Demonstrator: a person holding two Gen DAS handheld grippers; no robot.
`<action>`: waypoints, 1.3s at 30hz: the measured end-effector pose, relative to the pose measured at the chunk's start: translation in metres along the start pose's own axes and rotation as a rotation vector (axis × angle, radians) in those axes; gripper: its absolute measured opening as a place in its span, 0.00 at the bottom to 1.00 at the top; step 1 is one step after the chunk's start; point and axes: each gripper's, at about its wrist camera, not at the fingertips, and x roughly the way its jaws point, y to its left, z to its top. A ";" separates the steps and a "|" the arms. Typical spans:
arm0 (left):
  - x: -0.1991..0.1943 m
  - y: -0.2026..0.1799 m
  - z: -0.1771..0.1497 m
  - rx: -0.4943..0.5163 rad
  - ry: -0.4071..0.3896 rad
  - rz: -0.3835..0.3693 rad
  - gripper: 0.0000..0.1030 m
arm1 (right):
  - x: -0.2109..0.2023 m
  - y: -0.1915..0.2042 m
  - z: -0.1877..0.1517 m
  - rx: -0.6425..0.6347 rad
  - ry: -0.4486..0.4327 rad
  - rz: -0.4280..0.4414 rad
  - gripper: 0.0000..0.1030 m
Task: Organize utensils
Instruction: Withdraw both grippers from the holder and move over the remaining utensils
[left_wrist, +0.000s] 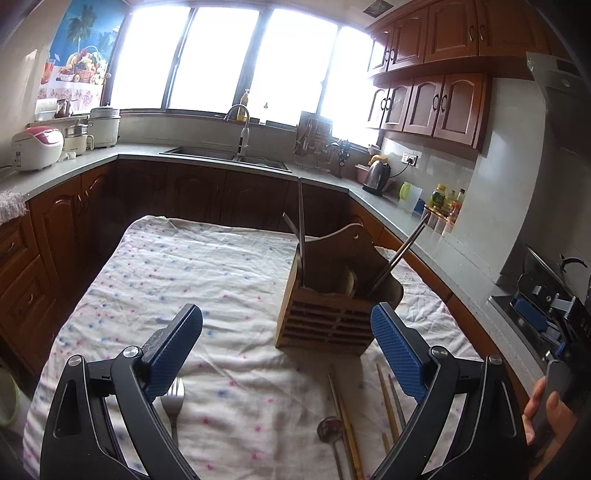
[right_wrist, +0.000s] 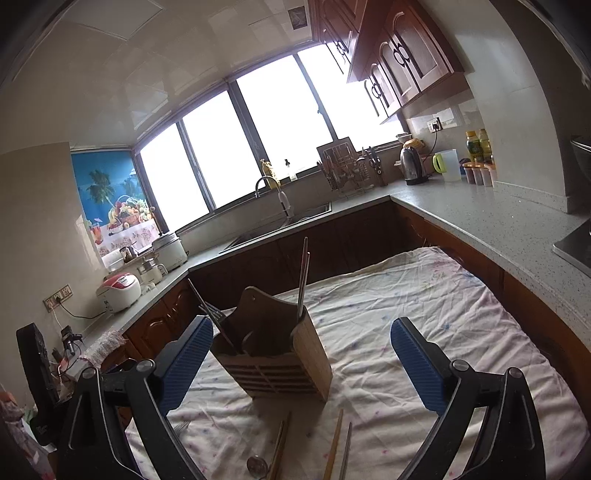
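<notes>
Utensils left loose before the wooden caddy

Fork (left_wrist: 173, 402), spoon (left_wrist: 330, 428) and chopsticks (left_wrist: 386, 398) are seen flat on the cloth-covered counter (left_wrist: 184, 266), just in front of the wooden caddy (left_wrist: 332, 314). Left tongs (left_wrist: 286, 345) and right tongs (right_wrist: 301, 363) are held wide apart, empty. The utensils are judged light, stiff, probably slippery; mid-shaft is advised.

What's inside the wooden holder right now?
The wooden holder has metal chopsticks standing upright, another metal pair leaning right, and a fork. Its walls hide their lower ends.

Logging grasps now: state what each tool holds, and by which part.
Nothing is held. The left tool and right tool both hang open above the cloth, with the fork and chopsticks lying ungrasped.
</notes>
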 end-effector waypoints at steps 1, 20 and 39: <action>-0.002 0.001 -0.004 -0.005 0.007 -0.002 0.92 | -0.003 -0.002 -0.003 0.002 0.007 -0.001 0.95; -0.021 0.002 -0.090 -0.018 0.165 0.014 0.92 | -0.052 -0.025 -0.089 0.019 0.161 -0.059 0.95; 0.008 -0.014 -0.105 0.036 0.261 0.004 0.92 | -0.036 -0.038 -0.116 0.039 0.251 -0.065 0.95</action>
